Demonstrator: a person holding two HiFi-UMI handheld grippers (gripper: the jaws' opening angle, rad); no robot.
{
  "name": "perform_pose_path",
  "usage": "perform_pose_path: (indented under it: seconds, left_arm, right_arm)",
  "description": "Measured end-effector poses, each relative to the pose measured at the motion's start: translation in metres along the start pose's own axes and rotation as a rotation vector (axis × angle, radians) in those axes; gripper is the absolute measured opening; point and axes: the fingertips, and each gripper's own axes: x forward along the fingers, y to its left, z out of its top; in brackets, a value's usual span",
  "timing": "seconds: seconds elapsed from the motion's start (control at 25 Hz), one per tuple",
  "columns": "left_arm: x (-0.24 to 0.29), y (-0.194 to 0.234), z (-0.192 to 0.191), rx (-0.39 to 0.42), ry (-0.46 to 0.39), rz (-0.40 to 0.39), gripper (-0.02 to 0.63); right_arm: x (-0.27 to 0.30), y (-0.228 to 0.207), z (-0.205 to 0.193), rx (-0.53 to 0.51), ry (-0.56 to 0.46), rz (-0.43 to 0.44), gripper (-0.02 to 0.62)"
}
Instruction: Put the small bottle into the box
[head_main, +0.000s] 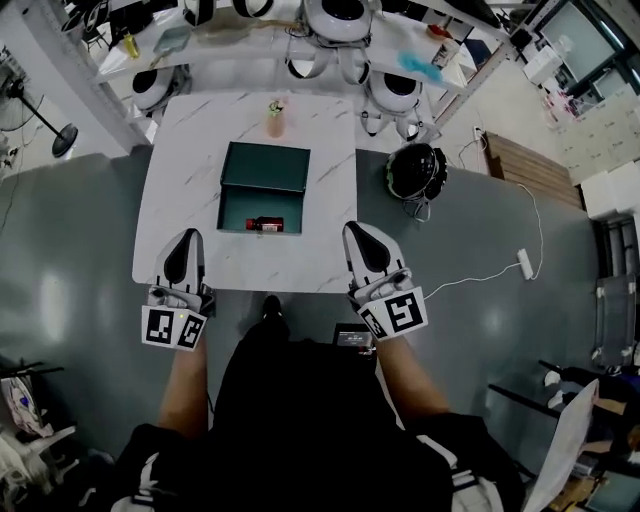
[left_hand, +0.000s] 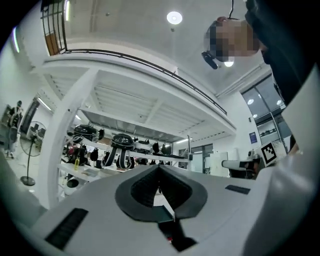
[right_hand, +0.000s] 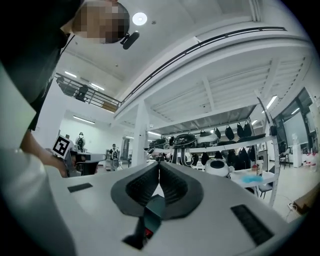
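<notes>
A dark green box (head_main: 262, 190) stands open in the middle of the white marble table (head_main: 180, 150), its lid raised at the far side. The small bottle (head_main: 265, 224), red and dark, lies inside the box near its front wall. My left gripper (head_main: 184, 238) rests at the table's front edge, left of the box, with its jaws shut and nothing between them. My right gripper (head_main: 353, 230) sits at the front edge to the right of the box, also shut and empty. In both gripper views the pads (left_hand: 150, 187) (right_hand: 172, 185) meet at the tip.
A pink container (head_main: 277, 118) stands at the table's far edge behind the box. Shelves with helmets (head_main: 340, 18) line the back. A black helmet (head_main: 415, 170) lies on the floor at the right, with a white cable and power strip (head_main: 524, 264) near it.
</notes>
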Motion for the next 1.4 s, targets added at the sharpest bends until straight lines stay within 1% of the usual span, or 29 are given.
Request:
perform_pose_path:
  seconds: [0.12, 0.2, 0.32, 0.44, 0.56, 0.68, 0.84, 1.08, 1.24, 1.32, 1.4]
  left_arm:
    - [-0.027, -0.021, -0.009, -0.005, 0.011, 0.057, 0.015]
    - [-0.043, -0.038, -0.016, -0.006, 0.025, 0.079, 0.015]
    - [-0.070, -0.065, -0.022, 0.016, 0.055, 0.103, 0.015]
    - [-0.098, -0.087, -0.031, 0.039, 0.098, 0.141, 0.015]
    - [-0.118, -0.098, -0.043, 0.037, 0.135, 0.174, 0.015]
    - [-0.131, -0.100, -0.049, 0.046, 0.162, 0.190, 0.015]
    - [-0.138, -0.098, -0.057, 0.063, 0.195, 0.167, 0.015]
    - [-0.131, -0.103, -0.051, 0.046, 0.177, 0.068, 0.015]
    - [-0.133, -0.103, -0.038, 0.048, 0.169, -0.005, 0.015]
    - [-0.135, -0.100, -0.037, 0.051, 0.173, -0.018, 0.015]
    - [-0.135, -0.097, -0.038, 0.052, 0.174, -0.015, 0.015]
  right_arm:
    - [-0.028, 0.001, 0.002, -0.013, 0.007, 0.026, 0.032]
    - [-0.047, 0.000, 0.000, -0.020, 0.018, 0.028, 0.032]
    - [-0.076, 0.004, -0.010, -0.018, 0.043, 0.026, 0.032]
    - [-0.106, 0.009, -0.026, 0.014, 0.070, 0.016, 0.031]
    - [-0.128, 0.010, -0.043, 0.044, 0.088, 0.006, 0.032]
    - [-0.142, 0.016, -0.057, 0.069, 0.102, 0.008, 0.032]
    - [-0.148, 0.031, -0.066, 0.078, 0.127, 0.010, 0.031]
    - [-0.145, 0.054, -0.070, 0.087, 0.172, -0.010, 0.032]
    - [-0.131, 0.072, -0.060, 0.080, 0.163, -0.011, 0.031]
    - [-0.123, 0.079, -0.052, 0.073, 0.147, -0.001, 0.031]
    - [-0.117, 0.082, -0.048, 0.061, 0.137, 0.008, 0.032]
